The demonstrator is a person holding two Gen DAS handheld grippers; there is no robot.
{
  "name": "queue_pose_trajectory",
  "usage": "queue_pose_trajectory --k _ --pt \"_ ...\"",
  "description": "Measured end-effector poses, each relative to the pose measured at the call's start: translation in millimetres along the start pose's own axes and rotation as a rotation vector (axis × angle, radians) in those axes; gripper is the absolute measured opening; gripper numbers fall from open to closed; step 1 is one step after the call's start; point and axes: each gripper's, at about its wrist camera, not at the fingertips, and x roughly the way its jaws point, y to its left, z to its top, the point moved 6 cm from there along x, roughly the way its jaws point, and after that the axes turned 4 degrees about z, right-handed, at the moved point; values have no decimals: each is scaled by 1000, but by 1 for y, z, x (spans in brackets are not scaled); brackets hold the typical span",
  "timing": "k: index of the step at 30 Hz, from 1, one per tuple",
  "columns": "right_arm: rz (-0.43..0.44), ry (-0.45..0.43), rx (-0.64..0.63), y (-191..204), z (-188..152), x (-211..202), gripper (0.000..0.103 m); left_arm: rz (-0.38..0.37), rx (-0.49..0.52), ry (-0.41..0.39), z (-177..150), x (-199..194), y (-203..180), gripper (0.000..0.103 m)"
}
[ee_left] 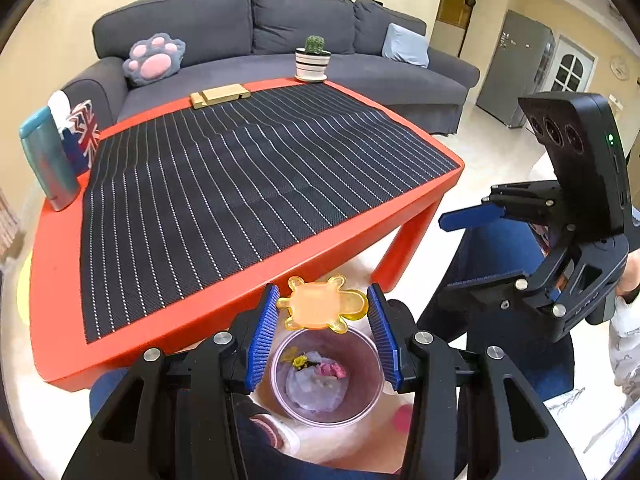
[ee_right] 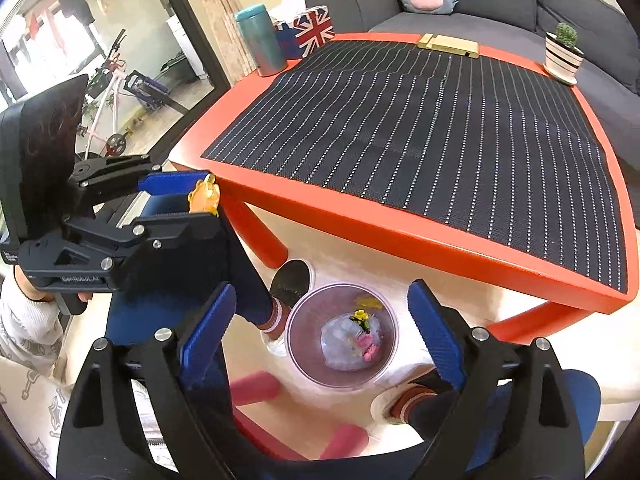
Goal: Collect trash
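My left gripper [ee_left: 322, 310] is shut on a yellow bear-shaped jelly cup [ee_left: 320, 305] and holds it right above a clear round bin [ee_left: 370, 396] on the floor. The bin holds a crumpled clear wrapper and small yellow and pink bits. In the right wrist view the left gripper [ee_right: 192, 200] shows at the left with the jelly cup [ee_right: 205, 196] between its blue pads. My right gripper [ee_right: 320, 324] is open and empty, above the bin [ee_right: 308, 344]. It also shows at the right of the left wrist view [ee_left: 476, 250].
A red low table [ee_left: 248, 284] with a black striped mat [ee_left: 248, 184] stands behind the bin. On it are a teal tumbler [ee_left: 48, 160], a Union Jack tissue box [ee_left: 82, 134], a wooden block [ee_left: 220, 95] and a potted cactus [ee_left: 313, 58]. A grey sofa [ee_left: 280, 32] lies beyond. The person's feet flank the bin.
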Motion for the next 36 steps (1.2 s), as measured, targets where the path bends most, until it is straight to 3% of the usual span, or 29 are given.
queue_pose_trajectory --k 22,25,36 --pt "-54 -63 30 -11 -3 -22 96 -49 28 25 -7 5 -18 46" --pt "-54 -70 34 -12 -3 -25 96 -36 31 2 -5 5 -17 93" --pt "-50 -56 40 -12 -7 -20 96 -23 -16 6 -7 7 -8 95"
